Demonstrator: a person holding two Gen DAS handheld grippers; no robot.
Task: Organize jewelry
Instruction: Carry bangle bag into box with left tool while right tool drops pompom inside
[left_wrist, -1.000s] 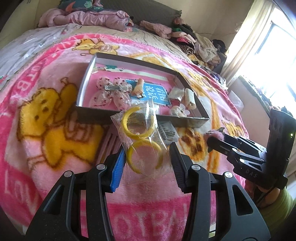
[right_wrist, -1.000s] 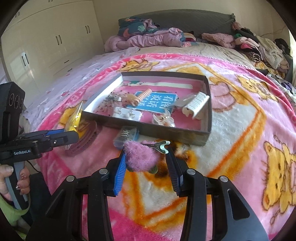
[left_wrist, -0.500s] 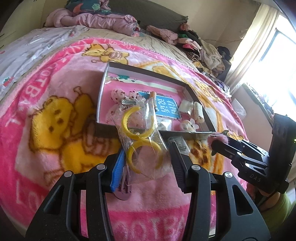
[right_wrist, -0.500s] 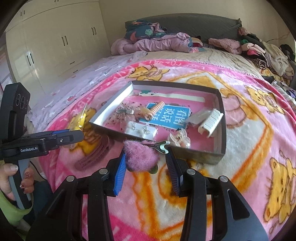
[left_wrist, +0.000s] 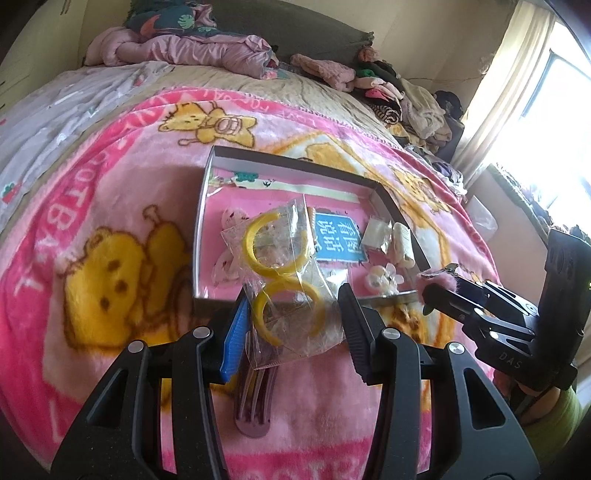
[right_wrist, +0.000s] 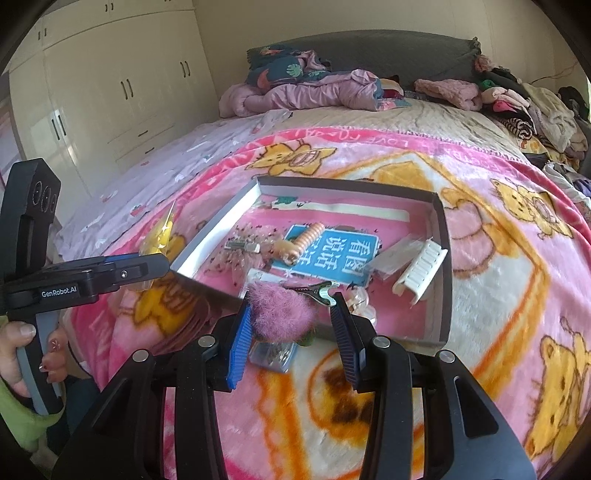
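Left gripper (left_wrist: 291, 321) clamps a clear plastic bag (left_wrist: 284, 280) holding two yellow rings, one above the other; the bag rises from between the fingers and leans over the near wall of the shallow grey box (left_wrist: 201, 229). Right gripper (right_wrist: 291, 328) is closed on a fluffy pink hair clip (right_wrist: 282, 310), the metal alligator clip end poking out to the right toward the right finger. The box sits on a pink cartoon-bear blanket (right_wrist: 498, 277) spread over a bed. Inside the box: a blue card with white characters (right_wrist: 332, 254), a tan spiral hair tie (right_wrist: 304, 242) lying across the card's left edge, a white comb-like clip (right_wrist: 421, 271) near the right wall, a small clear bag beside it, and a clear flower-shaped piece (left_wrist: 384, 275) by the near wall. A dark mauve hair claw (left_wrist: 255, 398) lies on the blanket outside the box, under the left gripper. A small clear case (right_wrist: 271, 354) rests on the blanket just outside the near wall, under the right gripper's load. In the right wrist view, the left gripper shows at left with the yellow bag edge-on, held by a hand (right_wrist: 22, 362) with painted nails. Heaped clothes (right_wrist: 517, 103) line the far side of the bed; white wardrobes (right_wrist: 110, 92) stand beyond.
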